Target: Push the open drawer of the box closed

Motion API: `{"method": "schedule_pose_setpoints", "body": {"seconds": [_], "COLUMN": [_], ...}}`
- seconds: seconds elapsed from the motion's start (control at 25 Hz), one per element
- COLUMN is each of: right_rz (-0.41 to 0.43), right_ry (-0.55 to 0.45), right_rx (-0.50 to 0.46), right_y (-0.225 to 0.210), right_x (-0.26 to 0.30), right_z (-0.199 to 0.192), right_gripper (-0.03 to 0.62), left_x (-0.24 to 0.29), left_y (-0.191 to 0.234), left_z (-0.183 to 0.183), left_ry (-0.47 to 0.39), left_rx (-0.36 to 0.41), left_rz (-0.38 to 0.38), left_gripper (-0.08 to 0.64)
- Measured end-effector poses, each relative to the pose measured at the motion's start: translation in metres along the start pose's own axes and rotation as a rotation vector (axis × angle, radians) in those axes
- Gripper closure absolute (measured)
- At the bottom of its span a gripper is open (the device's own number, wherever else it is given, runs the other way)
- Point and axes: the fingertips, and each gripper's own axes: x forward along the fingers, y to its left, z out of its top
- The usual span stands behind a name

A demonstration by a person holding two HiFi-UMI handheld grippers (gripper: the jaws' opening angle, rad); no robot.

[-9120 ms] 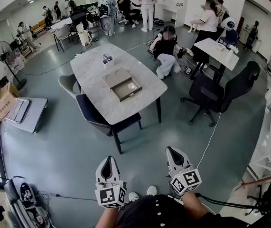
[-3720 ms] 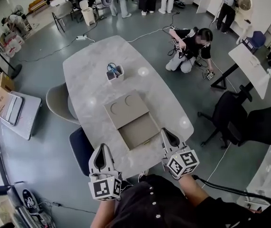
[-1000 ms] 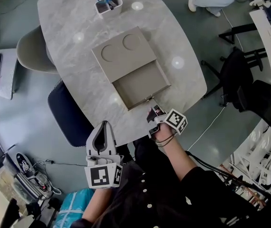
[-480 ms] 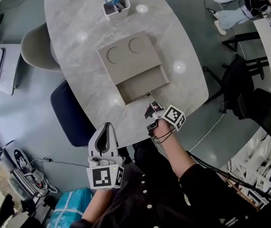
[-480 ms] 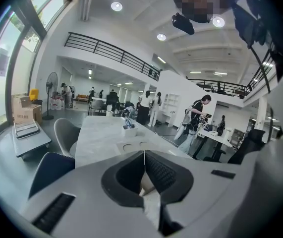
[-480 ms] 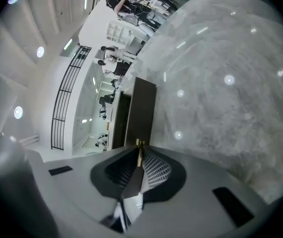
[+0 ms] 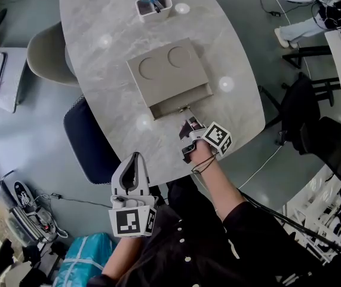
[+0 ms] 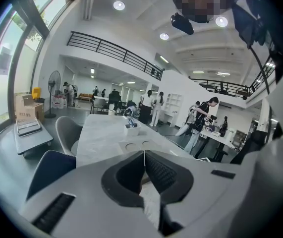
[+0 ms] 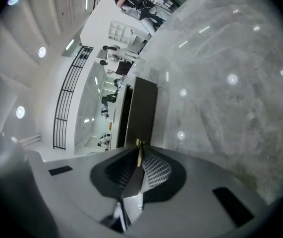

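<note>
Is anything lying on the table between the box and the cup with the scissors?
No. The head view shows the table between the box and the cup as bare grey marble.

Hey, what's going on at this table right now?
A person holds a gripper in each hand. The right gripper is closed on the small brass handle of the drawer in the grey box on the table. The drawer is nearly in, only a narrow strip open. The left gripper is shut, empty, held back off the table.
</note>
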Motion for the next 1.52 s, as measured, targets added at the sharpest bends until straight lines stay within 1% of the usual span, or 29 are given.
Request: {"method": "schedule_pose_setpoints", "body": {"seconds": [0.6,1.16,1.52], "right_rz": [0.03,0.049,0.05], "right_ry": [0.009,0.006,0.005], "right_rx": [0.0,-0.007,-0.017], "right_y": [0.017,0.023,0.023], "right_x": [0.032,0.044,0.045], "right_z": [0.006,0.009,0.009], "right_gripper": [0.565,0.563,0.563], "left_x": [0.017,0.024,0.024], "left_y": [0.009,0.011,0.015], "left_z": [0.0,-0.005,-0.007], "left_ry": [0.004,0.024,0.023], "left_rx": [-0.017,-0.039,-0.028], "left_rz": [0.01,0.01,0.017], "left_gripper": [0.543,0.543,0.543]}}
